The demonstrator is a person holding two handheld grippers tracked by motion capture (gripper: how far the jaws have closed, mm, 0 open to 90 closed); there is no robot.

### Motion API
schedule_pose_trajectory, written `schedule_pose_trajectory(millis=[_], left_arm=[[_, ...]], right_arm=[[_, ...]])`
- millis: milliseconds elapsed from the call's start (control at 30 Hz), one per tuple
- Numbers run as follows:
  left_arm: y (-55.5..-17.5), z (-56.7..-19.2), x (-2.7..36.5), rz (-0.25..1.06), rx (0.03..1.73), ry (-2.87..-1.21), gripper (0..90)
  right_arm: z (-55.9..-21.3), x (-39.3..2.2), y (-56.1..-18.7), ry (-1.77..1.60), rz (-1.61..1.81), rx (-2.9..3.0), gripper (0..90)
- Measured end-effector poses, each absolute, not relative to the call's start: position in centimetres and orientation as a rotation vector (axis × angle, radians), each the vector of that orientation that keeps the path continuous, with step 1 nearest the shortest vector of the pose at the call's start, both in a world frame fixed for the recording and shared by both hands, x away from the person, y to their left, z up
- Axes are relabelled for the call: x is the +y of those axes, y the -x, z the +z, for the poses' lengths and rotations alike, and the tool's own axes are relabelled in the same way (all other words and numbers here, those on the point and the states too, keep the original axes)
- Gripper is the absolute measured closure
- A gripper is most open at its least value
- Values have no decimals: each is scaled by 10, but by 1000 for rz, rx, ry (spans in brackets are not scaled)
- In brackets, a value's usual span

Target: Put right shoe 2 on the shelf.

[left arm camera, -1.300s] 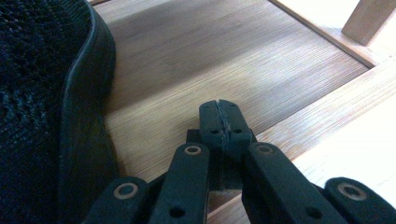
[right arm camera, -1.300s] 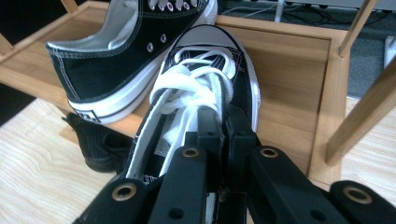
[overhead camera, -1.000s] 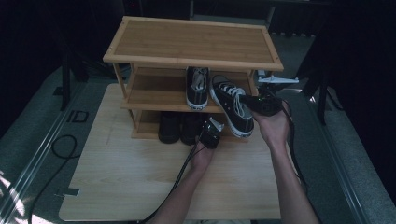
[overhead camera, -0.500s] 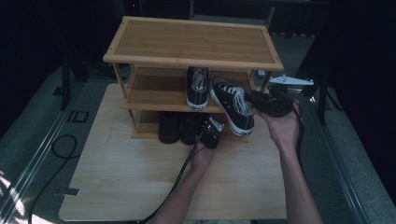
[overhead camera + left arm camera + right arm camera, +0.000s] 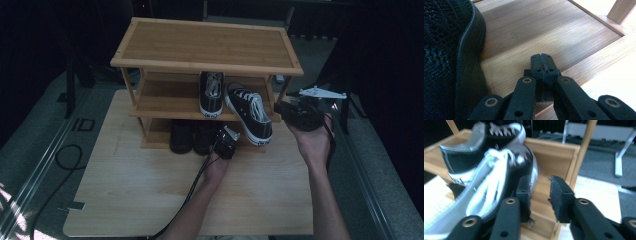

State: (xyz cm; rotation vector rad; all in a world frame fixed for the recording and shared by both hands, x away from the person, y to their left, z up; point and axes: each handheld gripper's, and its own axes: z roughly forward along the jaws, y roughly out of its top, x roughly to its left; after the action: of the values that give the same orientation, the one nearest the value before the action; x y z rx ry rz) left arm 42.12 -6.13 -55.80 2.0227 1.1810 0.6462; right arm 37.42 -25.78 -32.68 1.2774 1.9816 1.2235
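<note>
A three-tier bamboo shoe rack stands on the table. Two black-and-white sneakers sit on its middle shelf: one straight, one angled with its end overhanging the front edge. A pair of black shoes sits on the bottom shelf. My left gripper is shut and empty, low over the bottom shelf beside a black shoe. My right gripper is held just right of the angled sneaker. Its jaws have just been closing but stand apart with nothing between them.
The rack's right post rises just behind the right gripper. The rack sits on a bamboo board. A black cable loops on the grey floor at the left. Metal stand legs are beyond the rack at the right.
The right gripper has drawn back to the right from the angled sneaker, and its jaws stand wider. The sneaker stays on the shelf. The left gripper has not moved.
</note>
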Motion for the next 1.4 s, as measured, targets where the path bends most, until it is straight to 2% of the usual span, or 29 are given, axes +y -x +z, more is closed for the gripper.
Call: schedule_pose_trajectory(millis=[133,367,767,1400], left_arm=[[-421,-558,-61,646,1182,-2023,898],[-421,-558,-61,647,1181,-2023,898],[-421,-558,-61,647,1181,-2023,898],[-421,-558,-62,647,1183,-2022,898]], right_arm=[[-336,-260,-376,-1294,1167,2006,759],[-354,-259,-377,-1306,1045,2070,899],[-374,-246,-350,-1192,903,2204,900],[-376,-246,-298,-1124,1013,2210,900]])
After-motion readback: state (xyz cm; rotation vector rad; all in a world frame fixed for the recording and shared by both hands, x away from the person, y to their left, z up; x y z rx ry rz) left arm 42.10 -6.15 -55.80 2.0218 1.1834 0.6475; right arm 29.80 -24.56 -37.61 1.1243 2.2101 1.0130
